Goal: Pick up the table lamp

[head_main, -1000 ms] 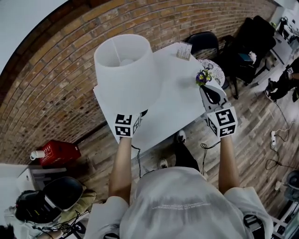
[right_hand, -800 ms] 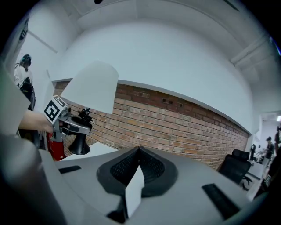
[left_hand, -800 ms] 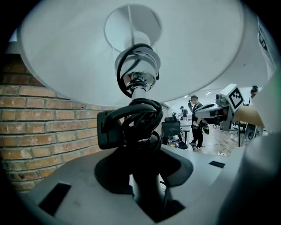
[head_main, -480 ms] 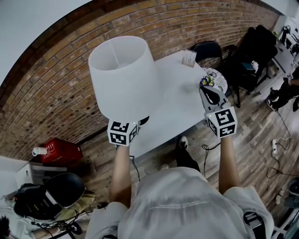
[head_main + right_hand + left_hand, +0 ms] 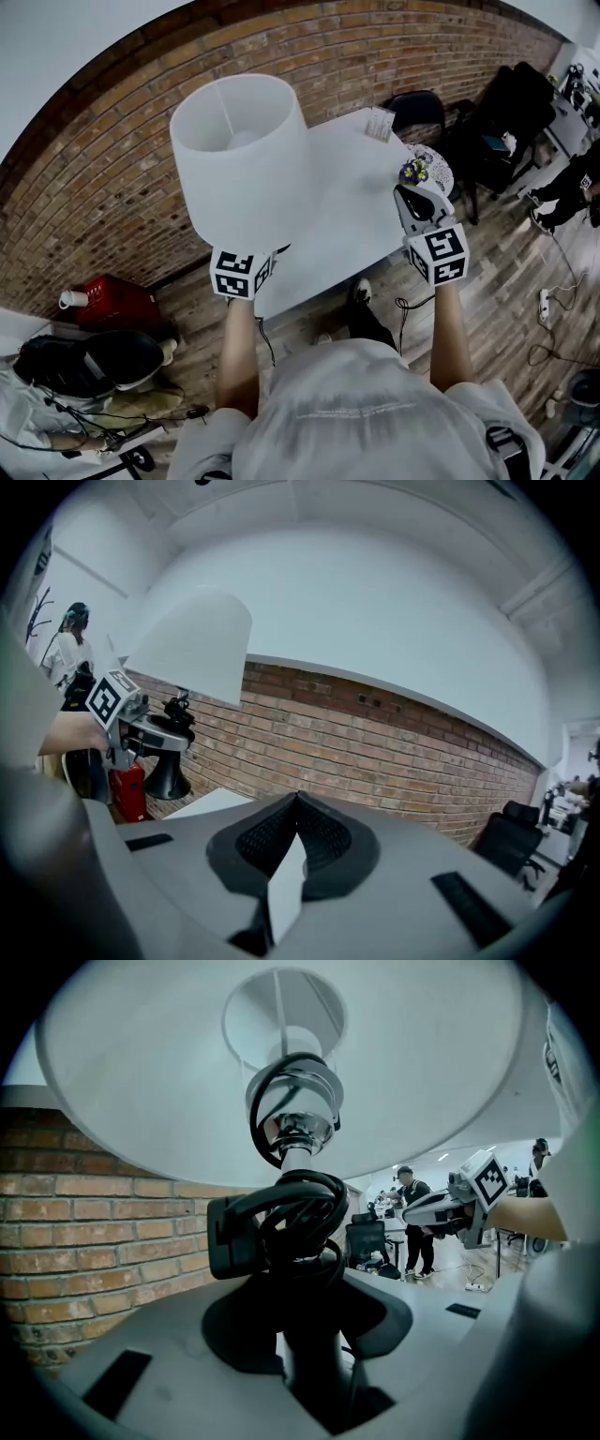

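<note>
lamp (image 5: 242,159) hangs at upper left of the head view, seemingly clear of the white counter (image 5: 361,211), since my left tongs (image 5: 305,1344) pinch its dark stem just below the coiled cord (image 5: 300,1218). my right tongs (image 5: 298,803), pressed together and empty, hover well apart.

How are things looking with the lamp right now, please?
Left gripper shut on lamp. Right gripper shut, empty. Lamp off the table, cord wound round it. Nothing in the way.
</note>
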### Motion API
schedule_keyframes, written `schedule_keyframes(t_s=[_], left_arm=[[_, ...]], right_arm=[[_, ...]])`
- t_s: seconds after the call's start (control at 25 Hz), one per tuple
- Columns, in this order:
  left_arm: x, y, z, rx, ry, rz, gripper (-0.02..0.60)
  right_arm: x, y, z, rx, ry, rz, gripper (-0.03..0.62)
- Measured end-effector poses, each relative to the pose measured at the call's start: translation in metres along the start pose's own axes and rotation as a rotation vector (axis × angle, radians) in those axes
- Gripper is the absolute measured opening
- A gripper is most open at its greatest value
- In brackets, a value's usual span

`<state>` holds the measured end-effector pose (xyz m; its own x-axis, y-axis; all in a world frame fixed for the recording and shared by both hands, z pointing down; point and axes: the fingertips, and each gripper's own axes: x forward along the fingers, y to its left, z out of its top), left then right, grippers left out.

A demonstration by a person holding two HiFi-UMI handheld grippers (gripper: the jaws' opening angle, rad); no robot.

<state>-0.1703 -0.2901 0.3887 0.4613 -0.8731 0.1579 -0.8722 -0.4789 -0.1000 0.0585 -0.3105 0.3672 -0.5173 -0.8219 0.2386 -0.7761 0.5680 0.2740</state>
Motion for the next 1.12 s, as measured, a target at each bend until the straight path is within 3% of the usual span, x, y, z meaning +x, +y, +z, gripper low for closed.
schedule_keyframes(t_s=[1.12], left_arm=[[0.013, -0.007, -0.006, 0.003, 0.003, -0.035, 0.137]], right_arm=[[0.005, -0.013, -0.012, -0.03, 0.035, 0.002, 0.0]])
